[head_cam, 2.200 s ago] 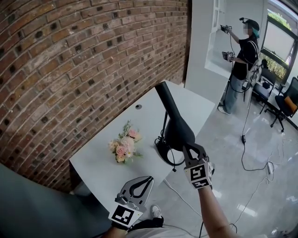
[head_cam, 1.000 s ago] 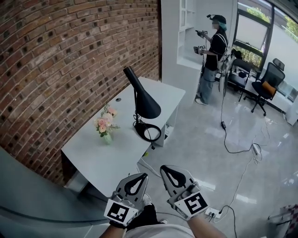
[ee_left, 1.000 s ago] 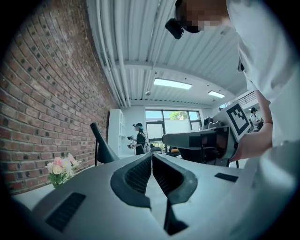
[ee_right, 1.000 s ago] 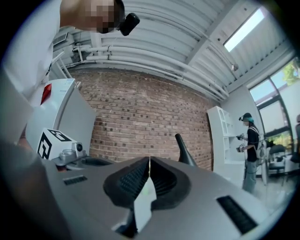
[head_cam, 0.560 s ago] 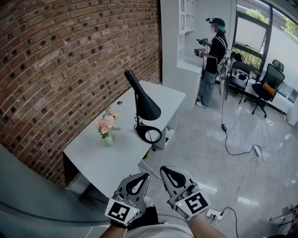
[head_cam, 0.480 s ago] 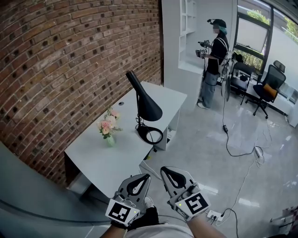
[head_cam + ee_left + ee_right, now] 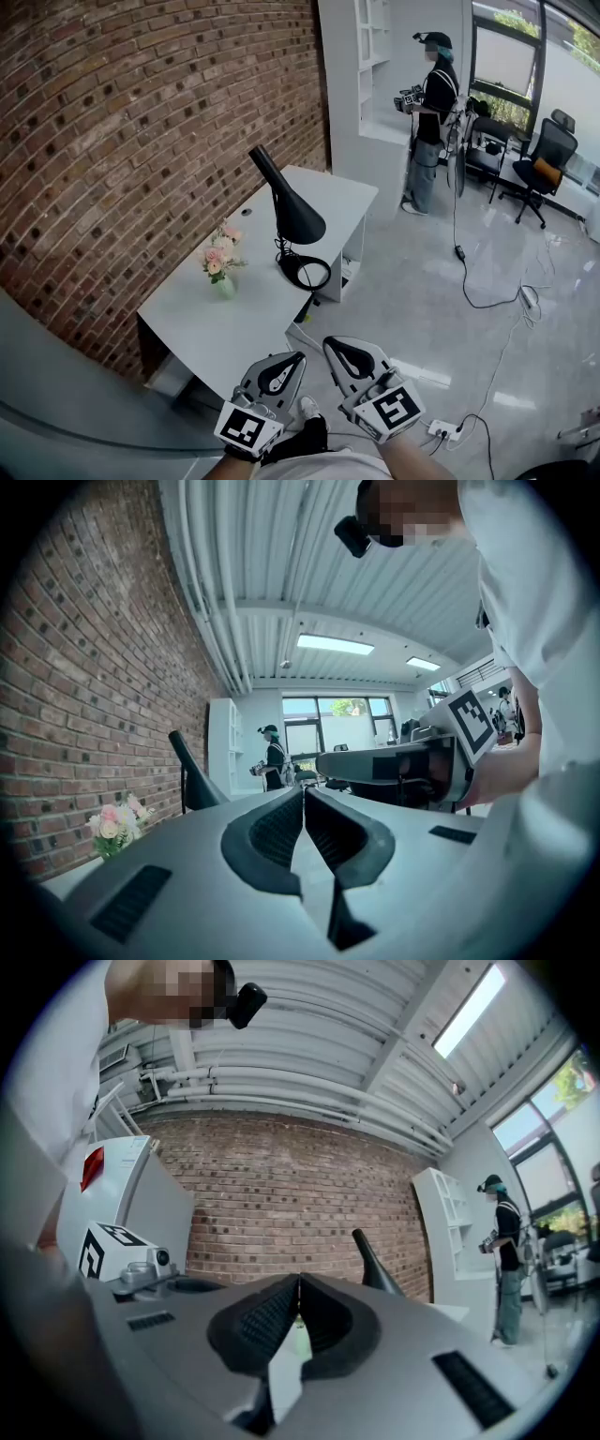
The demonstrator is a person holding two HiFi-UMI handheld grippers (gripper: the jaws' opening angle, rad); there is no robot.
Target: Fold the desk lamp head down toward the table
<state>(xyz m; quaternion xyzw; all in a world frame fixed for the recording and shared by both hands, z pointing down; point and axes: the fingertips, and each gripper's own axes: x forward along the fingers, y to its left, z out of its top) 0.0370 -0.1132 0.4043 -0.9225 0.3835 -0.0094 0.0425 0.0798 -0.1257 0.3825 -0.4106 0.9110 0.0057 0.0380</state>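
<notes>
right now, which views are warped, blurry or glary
Head view: sharp, evenly daylit; red brick wall bows from the wide lens, glossy grey floor mirrors window light. Left gripper view: fisheye with black corners, left hand-held gripper fills the lower frame, ceiling light panel blown out. Right gripper view: same fisheye, right hand-held gripper fills the foreground.

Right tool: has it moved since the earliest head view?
Yes. The right tool has drawn back from the lamp, clear of the table, beside the left tool.

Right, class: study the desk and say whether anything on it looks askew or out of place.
Nothing spilled or damaged. The lamp base sits close to the table edge and the lamp head slants steeply; the flowers stand upright.
</notes>
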